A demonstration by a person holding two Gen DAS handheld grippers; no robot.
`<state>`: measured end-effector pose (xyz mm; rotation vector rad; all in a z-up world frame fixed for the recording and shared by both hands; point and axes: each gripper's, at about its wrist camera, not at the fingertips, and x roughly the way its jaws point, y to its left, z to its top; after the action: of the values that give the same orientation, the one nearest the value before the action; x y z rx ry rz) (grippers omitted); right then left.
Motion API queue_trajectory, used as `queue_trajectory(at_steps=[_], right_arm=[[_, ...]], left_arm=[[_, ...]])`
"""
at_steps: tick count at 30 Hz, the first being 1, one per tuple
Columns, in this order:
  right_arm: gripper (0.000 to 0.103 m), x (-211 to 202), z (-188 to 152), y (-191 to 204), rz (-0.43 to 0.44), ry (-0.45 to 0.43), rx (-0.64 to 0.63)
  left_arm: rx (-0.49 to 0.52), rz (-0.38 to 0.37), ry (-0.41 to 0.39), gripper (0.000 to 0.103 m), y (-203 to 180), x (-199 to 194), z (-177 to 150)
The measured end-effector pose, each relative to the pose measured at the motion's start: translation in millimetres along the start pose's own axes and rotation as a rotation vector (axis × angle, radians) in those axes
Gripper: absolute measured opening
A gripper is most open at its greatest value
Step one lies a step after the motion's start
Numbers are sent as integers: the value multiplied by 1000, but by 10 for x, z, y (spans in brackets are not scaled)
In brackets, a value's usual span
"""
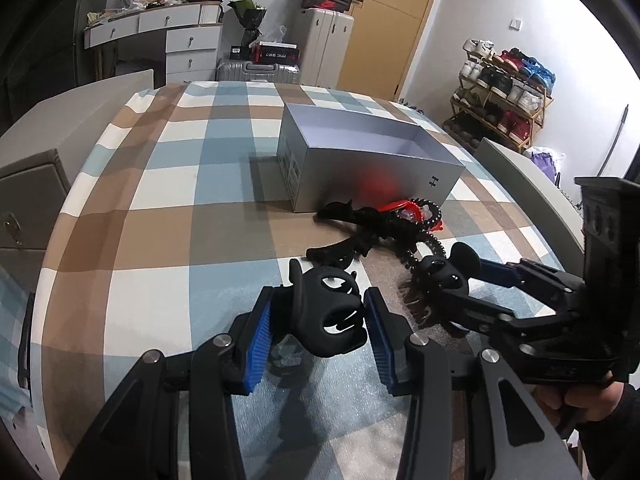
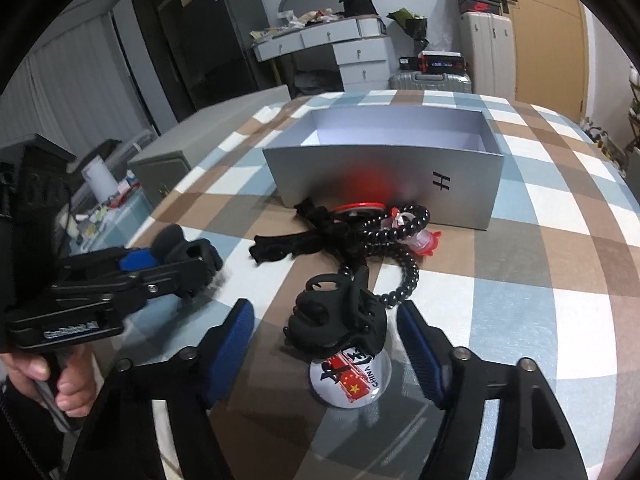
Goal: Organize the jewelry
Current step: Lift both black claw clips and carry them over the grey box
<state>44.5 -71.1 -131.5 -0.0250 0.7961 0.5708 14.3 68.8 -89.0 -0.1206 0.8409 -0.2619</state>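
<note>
My left gripper [image 1: 318, 320] is shut on a black hair claw clip [image 1: 332, 312], held just above the checked tablecloth; it also shows in the right wrist view [image 2: 192, 264]. My right gripper [image 2: 326, 340] is open around a second black claw clip [image 2: 340, 316] that rests on a round white badge [image 2: 350, 380] with a red flag print. An open silver box [image 2: 384, 172] stands behind. In front of it lies a pile: a black clip [image 2: 304, 236], a black coiled hair tie [image 2: 400, 248] and red items [image 2: 424, 240].
The table [image 1: 160, 200] has a blue, brown and white checked cloth. A grey cabinet [image 2: 164, 172] stands to its left. Behind are a white dresser [image 1: 172, 36], suitcases [image 1: 260, 70] and a shoe rack [image 1: 504, 92].
</note>
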Motion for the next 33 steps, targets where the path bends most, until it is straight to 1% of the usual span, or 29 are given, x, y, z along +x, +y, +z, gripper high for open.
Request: queue_trajectory(at_steps=[2, 3, 4, 5, 7, 11, 15, 20, 26, 28, 33], right_arm=[[63, 17, 2, 11, -9, 7, 0], [59, 24, 0, 15, -15, 10, -1], [49, 29, -2, 18, -18, 11, -1], [46, 40, -5, 14, -21, 17, 0], [46, 36, -7, 11, -19, 17, 7], [45, -7, -15, -30, -22, -5, 26], [45, -68, -15, -112, 19, -24, 73], [45, -188, 15, -185, 60, -75, 105], [45, -263, 29, -306, 114, -97, 161], [45, -323, 21, -352, 138, -121, 178], [45, -510, 38, -383, 149, -192, 167]], left_arm=[[-16, -3, -13, 38, 26, -27, 1], [-22, -5, -18, 38, 24, -44, -9], [-21, -3, -22, 38, 16, -59, -10], [-14, 8, -28, 38, 9, -70, -10], [-9, 19, -43, 38, -9, -100, -9], [-17, 14, -50, 38, -8, -121, 11], [-29, 12, -59, 38, -7, -138, 41], [-26, 20, -64, 38, -48, -159, 62], [-11, 23, -66, 38, -108, -176, 99], [-8, 25, -66, 38, -120, -177, 118], [12, 31, -65, 38, -187, -155, 186]])
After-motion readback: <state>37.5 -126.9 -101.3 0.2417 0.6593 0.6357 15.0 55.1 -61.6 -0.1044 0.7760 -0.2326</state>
